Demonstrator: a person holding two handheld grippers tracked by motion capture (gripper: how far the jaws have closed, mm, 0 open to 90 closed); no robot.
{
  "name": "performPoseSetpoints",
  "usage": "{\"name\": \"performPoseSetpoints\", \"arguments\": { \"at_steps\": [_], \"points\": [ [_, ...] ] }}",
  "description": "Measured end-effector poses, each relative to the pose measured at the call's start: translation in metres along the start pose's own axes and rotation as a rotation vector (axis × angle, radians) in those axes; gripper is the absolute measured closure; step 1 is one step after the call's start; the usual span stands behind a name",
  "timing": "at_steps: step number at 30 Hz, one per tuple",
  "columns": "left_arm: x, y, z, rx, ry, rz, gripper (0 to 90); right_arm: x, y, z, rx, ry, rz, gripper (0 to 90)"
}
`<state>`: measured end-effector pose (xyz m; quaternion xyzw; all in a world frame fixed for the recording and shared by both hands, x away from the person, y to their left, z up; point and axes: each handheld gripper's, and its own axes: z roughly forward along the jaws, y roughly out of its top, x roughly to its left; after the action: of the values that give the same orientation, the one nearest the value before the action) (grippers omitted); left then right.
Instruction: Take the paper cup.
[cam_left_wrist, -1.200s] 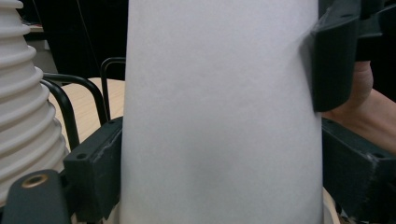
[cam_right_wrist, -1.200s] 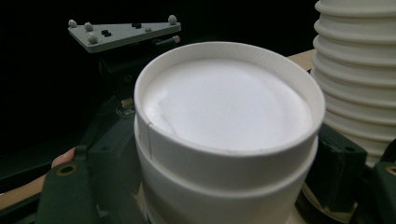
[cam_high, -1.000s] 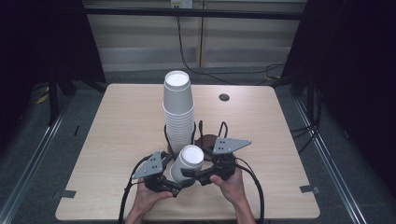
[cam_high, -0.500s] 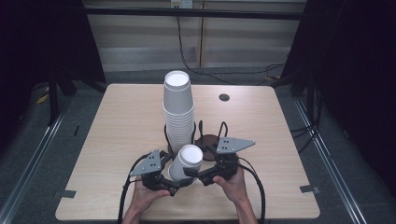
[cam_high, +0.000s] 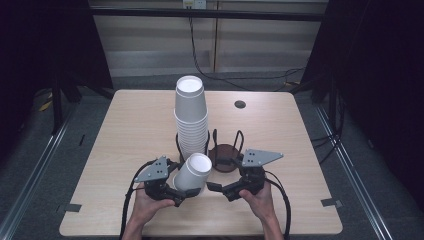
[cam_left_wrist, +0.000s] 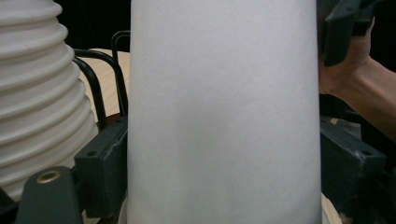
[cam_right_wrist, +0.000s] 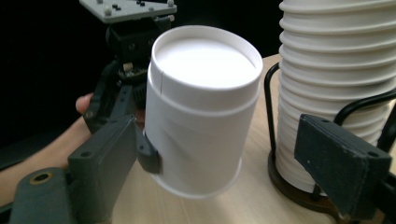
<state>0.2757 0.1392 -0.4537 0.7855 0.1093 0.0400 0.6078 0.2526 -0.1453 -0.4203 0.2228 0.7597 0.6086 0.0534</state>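
We see the left gripper (cam_high: 176, 192) clamped on a single white paper cup (cam_high: 194, 173), its two black jaws pressed against the cup's opposite sides. The cup is upside down and tilted, its closed base up and toward the table's far side, and it is lifted just above the light wooden tabletop (cam_high: 130, 130) near the front edge.

The right gripper (cam_high: 220, 189) has its jaws spread wide with nothing between them, pointing left toward the held cup, near it but apart from it.

Just behind the cup stands a tall stack of white paper cups (cam_high: 190, 117), upside down in a black wire holder with a round dark brown base (cam_high: 224, 150); the holder's right-hand slot has no cups in it.

The left gripper view brings the cup wall (cam_left_wrist: 224, 112) so close that it hides most of the scene, with both jaws flat against it and the ribbed stack (cam_left_wrist: 37, 88) at the left. The right gripper view instead shows the cup's recessed base (cam_right_wrist: 205, 58), the left gripper (cam_right_wrist: 126, 100) gripping it from behind, and the person's left hand (cam_right_wrist: 56, 149).
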Motion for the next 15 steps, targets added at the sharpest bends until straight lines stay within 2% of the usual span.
{"name": "performPoseSetpoints", "arguments": {
  "at_steps": [2,4,8,10,15],
  "points": [
    [0.0002,0.0005,-0.0012,0.004,0.008,-0.011,16.2,0.0006,-0.0021,-0.0024,0.002,-0.02,-0.013,13.0],
    [0.0011,0.0007,-0.002,0.013,0.008,-0.012,16.2,-0.0006,-0.0037,-0.0036,0.003,-0.011,-0.005,12.9],
    [0.0001,0.0033,-0.0009,0.071,0.017,0.008,16.2,-0.0016,-0.0041,-0.0057,0.02,-0.012,-0.001,13.0],
    [0.0001,0.0071,0.0004,0.102,0.038,0.026,16.1,-0.0011,-0.0029,-0.0064,0.035,-0.009,-0.005,12.9],
    [0.0038,0.0081,0.0008,0.125,0.033,0.025,16.2,0.0011,-0.0029,-0.0065,0.077,-0.02,-0.013,13.0]
  ]
}}
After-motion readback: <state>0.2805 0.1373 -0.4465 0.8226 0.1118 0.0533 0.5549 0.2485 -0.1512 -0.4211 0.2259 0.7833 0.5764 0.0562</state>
